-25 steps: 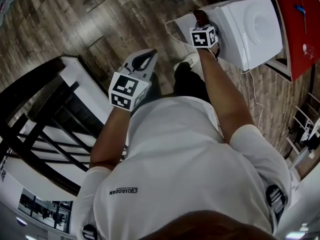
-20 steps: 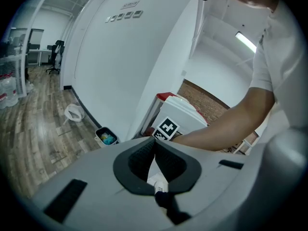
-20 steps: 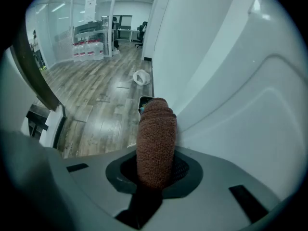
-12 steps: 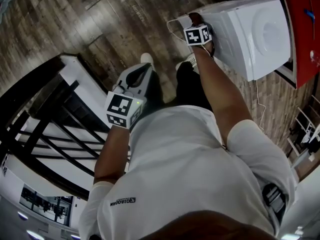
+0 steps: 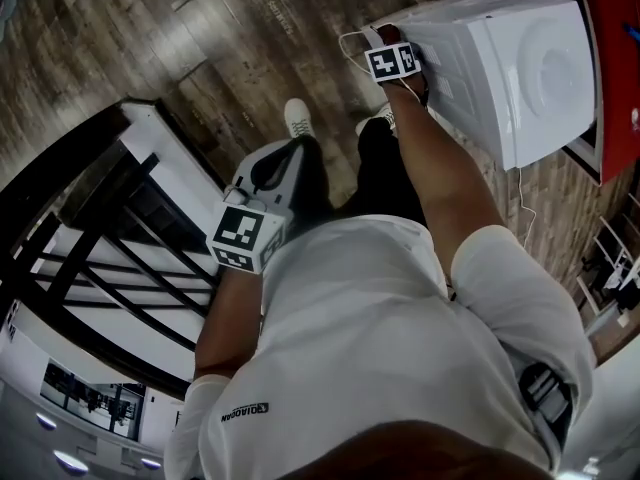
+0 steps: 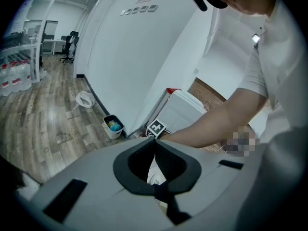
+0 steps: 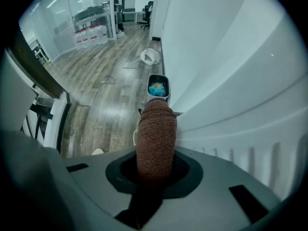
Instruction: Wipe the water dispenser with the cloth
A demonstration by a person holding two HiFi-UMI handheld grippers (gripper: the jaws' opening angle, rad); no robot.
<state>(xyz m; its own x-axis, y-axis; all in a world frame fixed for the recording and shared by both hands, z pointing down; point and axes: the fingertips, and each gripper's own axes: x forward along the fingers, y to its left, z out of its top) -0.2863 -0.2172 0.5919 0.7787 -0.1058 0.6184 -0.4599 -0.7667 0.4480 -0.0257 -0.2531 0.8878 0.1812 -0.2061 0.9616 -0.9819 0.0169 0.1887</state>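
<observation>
The white water dispenser [image 5: 500, 58] stands at the upper right of the head view. My right gripper [image 5: 386, 40] is against its left side wall, shut on a brown knitted cloth [image 7: 155, 129]. In the right gripper view the cloth sticks out of the jaws beside the dispenser's ribbed white wall [image 7: 231, 109]; the right gripper's [image 7: 155, 153] tips are hidden under it. My left gripper [image 5: 285, 153] hangs low in front of the person's body, away from the dispenser, jaws together and holding nothing. Through the left gripper [image 6: 155, 146] a white shoe shows.
A small bin [image 7: 158, 87] with blue contents sits by the wall beyond the dispenser. A thin white cable [image 5: 345, 53] loops on the wood floor. A black-and-white rack [image 5: 110, 228] fills the left. A red surface [image 5: 620, 48] borders the dispenser's right. The person's shoes [image 5: 297, 118] stand below.
The right gripper with the cloth has slid a little further along the dispenser's side wall. The left gripper has sunk back toward the person's body.
</observation>
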